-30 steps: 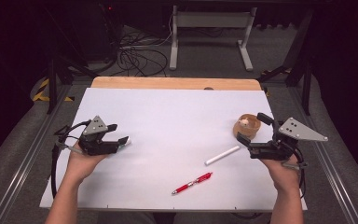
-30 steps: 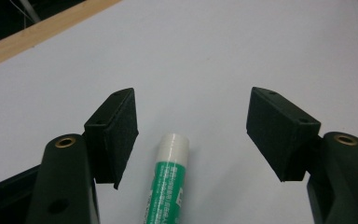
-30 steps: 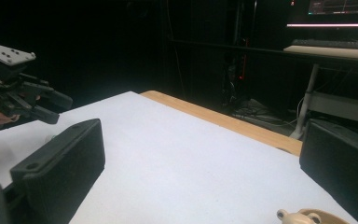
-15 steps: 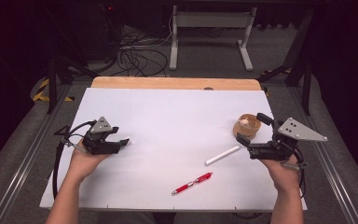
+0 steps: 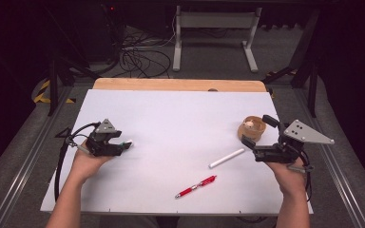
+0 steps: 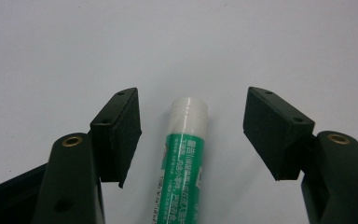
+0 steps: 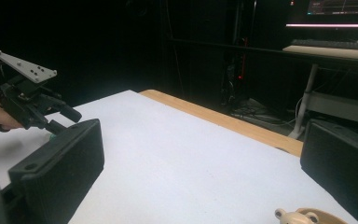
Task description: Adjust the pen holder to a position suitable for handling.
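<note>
A green tube with a white cap [image 6: 182, 158] lies on the white table between the jaws of my left gripper [image 6: 193, 107]. The pads [image 6: 121, 126] stand clear of it on both sides, and the jaws have just been closing a little. From above, this left gripper [image 5: 125, 145] sits at the table's left with the tube's white tip [image 5: 129, 142] poking out. My right gripper [image 5: 256, 132] is open at the table's right, its jaws either side of a small wooden bowl [image 5: 254, 124]. The bowl's rim [image 7: 324, 215] shows low between the right gripper's [image 7: 205, 158] jaws.
A white stick [image 5: 226, 158] and a red pen [image 5: 196, 186] lie on the white sheet [image 5: 180, 123] in front of the right hand. A wooden table edge [image 5: 176, 84] runs along the far side. Cables and a desk frame [image 5: 214, 33] stand beyond.
The left gripper has shifted a touch to the right and tipped down over the tube. The right hand and the loose things on the table have not moved.
</note>
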Available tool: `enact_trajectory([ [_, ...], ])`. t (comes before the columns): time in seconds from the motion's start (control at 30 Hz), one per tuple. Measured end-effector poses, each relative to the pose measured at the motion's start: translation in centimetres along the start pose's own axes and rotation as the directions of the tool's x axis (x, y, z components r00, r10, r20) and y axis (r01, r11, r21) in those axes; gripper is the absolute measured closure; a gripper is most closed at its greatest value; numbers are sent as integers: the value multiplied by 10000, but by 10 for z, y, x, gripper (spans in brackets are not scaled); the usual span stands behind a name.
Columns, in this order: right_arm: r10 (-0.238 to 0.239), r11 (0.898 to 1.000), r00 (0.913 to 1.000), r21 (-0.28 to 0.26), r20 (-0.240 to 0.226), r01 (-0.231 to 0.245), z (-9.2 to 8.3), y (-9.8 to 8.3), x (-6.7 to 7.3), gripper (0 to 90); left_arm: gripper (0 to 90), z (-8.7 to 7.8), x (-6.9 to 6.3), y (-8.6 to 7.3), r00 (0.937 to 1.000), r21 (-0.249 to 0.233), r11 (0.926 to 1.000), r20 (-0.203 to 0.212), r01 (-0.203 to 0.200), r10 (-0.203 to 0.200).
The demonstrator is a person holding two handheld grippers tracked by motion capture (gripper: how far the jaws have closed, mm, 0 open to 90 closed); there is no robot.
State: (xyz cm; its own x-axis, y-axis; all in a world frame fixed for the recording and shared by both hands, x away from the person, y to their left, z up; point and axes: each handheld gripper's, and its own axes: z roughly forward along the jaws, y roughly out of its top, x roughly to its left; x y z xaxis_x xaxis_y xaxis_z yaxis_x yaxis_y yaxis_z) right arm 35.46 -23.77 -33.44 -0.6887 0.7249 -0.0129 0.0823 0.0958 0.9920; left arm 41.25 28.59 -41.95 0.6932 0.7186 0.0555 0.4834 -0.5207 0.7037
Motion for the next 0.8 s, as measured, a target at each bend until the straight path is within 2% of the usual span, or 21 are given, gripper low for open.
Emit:
enact_trajectory([
  [0.27,2,10000,10000,38,4,-2,0,0,0,1,404,8,4,-2,10000,358,9993,1,-48,48],
  [0.3,11,10000,10000,44,-4,-11,0,0,0,1,407,9,4,-2,9999,415,9991,110,28,-33],
  [0.4,2,10000,10000,58,-16,-2,0,0,0,1,419,12,6,-2,9999,482,9988,88,-69,65],
  [0.5,6,10000,10000,56,-31,-5,1,0,0,1,427,15,5,-2,9997,526,9986,222,63,-75],
  [0.57,-16,10000,10000,58,-50,17,1,0,0,1,440,16,6,-2,9999,547,9985,135,-22,15],
  [0.6,9,10000,10000,66,-54,-8,1,-1,0,1,445,17,6,-2,9998,559,9984,203,68,-79],
  [0.63,9,10000,10000,66,-54,-8,1,-1,0,1,445,18,7,-1,9998,611,9981,181,-27,16],
  [0.8,-14,9999,10000,118,-78,15,1,-1,0,1,474,22,6,0,9997,710,9975,250,2,-19],
])
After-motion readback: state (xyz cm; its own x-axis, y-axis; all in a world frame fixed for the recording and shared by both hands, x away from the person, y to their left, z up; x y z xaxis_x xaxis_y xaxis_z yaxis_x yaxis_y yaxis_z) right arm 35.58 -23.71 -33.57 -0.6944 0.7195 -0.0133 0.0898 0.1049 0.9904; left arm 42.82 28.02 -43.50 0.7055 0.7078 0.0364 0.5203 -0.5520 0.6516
